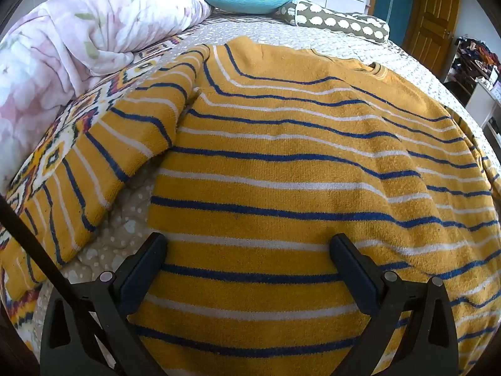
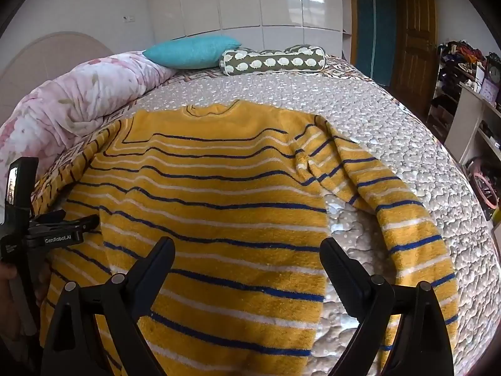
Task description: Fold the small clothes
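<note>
Both hand-held grippers (image 1: 247, 250) (image 2: 247, 253) wide — empty

Fuzzy terry-like knit sweater (image 1: 281, 169); quilted matt bedspread (image 2: 391, 144); glossy white wardrobe doors (image 2: 281, 3); varnished wooden door (image 2: 416, 37).

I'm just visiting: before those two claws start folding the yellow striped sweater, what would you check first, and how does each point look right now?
1. Sweater lies flat on the bed: ok.
2. Left gripper open, nothing held: ok.
3. Right gripper open, nothing held: ok.
4. Right sleeve spread out: not ok, rumpled near the shoulder.
5. Left sleeve clear of the body: ok.
6. Bottom hem straight: cannot tell, out of view.
</note>
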Available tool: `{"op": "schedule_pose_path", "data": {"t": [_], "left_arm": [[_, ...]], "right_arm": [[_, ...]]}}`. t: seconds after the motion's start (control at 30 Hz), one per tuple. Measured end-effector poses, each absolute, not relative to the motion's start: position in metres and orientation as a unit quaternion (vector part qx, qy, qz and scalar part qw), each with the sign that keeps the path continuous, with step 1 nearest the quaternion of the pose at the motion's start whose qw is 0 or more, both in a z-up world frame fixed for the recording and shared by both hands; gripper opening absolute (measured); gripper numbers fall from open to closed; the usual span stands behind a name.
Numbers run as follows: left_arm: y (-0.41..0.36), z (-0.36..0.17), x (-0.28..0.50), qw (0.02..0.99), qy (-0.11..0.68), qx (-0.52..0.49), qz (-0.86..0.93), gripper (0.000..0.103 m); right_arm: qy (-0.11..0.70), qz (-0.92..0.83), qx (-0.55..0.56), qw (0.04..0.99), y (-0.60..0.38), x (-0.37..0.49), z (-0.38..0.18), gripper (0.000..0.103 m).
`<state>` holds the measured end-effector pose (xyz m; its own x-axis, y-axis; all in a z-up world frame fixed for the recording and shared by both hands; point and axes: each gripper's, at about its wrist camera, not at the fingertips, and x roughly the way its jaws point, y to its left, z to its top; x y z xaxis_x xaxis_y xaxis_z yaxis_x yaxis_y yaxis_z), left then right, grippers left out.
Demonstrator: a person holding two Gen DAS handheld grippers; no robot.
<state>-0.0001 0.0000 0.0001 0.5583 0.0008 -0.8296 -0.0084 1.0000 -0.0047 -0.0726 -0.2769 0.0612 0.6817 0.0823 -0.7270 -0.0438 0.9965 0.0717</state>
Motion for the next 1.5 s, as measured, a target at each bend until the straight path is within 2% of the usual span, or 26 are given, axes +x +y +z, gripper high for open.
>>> {"op": "schedule_pose_path", "data": {"t": [0.7, 0.97, 1.5], "left_arm": [[-0.003, 0.000, 0.001, 0.880, 0.474, 0.008, 0.017, 0.103], [-0.003, 0.000, 0.002, 0.880, 0.474, 0.010, 0.027, 0.103], [-0.002, 0.000, -0.003, 0.888, 0.460, 0.004, 0.024, 0.103]], "right_arm": [[0.433, 0.000, 0.041, 0.900, -0.287, -0.059, 0.018, 0.099], [0.437, 0.006, 0.040, 0.899, -0.287, -0.055, 0.014, 0.103], [0.437, 0.006, 0.033, 0.899, -0.283, -0.055, 0.011, 0.103]]}}
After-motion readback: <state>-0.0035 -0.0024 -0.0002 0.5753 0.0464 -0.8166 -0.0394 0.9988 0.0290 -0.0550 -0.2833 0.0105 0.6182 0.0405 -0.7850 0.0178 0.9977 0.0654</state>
